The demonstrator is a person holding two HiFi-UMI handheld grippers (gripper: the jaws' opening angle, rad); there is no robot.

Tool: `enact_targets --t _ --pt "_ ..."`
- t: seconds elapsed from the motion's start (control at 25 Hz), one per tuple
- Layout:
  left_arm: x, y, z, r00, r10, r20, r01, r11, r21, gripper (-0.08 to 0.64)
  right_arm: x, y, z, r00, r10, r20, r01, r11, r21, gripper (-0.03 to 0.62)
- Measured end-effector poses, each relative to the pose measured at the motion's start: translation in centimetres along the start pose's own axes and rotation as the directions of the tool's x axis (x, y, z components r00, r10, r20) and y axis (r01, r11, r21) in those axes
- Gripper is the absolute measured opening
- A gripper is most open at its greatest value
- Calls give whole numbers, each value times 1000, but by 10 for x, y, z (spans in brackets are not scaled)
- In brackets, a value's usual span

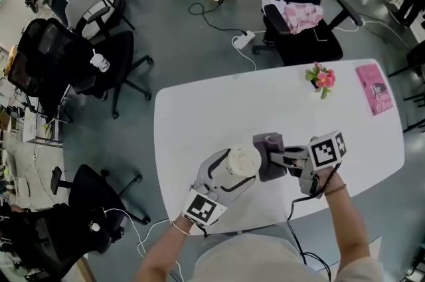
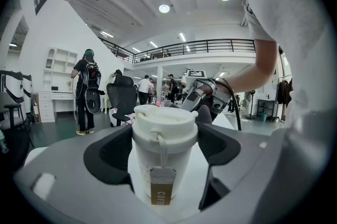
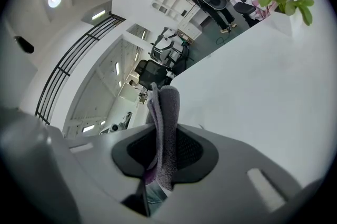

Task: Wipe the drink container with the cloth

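A white paper cup with a cream lid (image 1: 243,162) and a hanging brown tag is the drink container (image 2: 164,157). My left gripper (image 2: 166,152) is shut on it and holds it upright above the white table (image 1: 219,115). A folded grey-purple cloth (image 1: 269,154) is pinched in my right gripper (image 3: 164,152), which is shut on it. In the head view the cloth sits just right of the cup's lid, close to or touching the cup's side; my right gripper (image 1: 292,161) points left toward the cup. In the right gripper view the cloth (image 3: 164,133) stands edge-on between the jaws.
A small pot of pink flowers (image 1: 321,79) and a pink booklet (image 1: 374,88) lie on the table's far right. Black office chairs (image 1: 302,2) stand beyond the table, and another is at the left (image 1: 99,68). People stand further back.
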State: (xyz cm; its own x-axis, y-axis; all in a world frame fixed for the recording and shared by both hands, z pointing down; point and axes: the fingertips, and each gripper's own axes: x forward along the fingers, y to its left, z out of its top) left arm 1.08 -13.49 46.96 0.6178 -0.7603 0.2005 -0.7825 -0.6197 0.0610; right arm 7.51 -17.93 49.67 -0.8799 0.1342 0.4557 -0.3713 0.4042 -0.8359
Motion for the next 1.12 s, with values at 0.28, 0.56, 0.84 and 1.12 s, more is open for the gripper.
enact_targets --t 0.28,0.56,0.84,1.12 --pt "1 0 2 1000 13 4 -13 999 -37 393 9 -5 -5 1000 12 -14 -12 1000 -9 72" --pt "1 -1 1 1000 12 7 -12 999 -43 393 15 -12 -8 1000 -2 -2 2 1000 5 72" --pt "0 0 1 1000 11 9 -10 999 -46 393 24 -24 -12 999 -41 12 40 999 16 72" --pt "0 0 1 1000 11 8 -11 999 -51 393 32 -38 -20 997 -72 30 71 997 42 72"
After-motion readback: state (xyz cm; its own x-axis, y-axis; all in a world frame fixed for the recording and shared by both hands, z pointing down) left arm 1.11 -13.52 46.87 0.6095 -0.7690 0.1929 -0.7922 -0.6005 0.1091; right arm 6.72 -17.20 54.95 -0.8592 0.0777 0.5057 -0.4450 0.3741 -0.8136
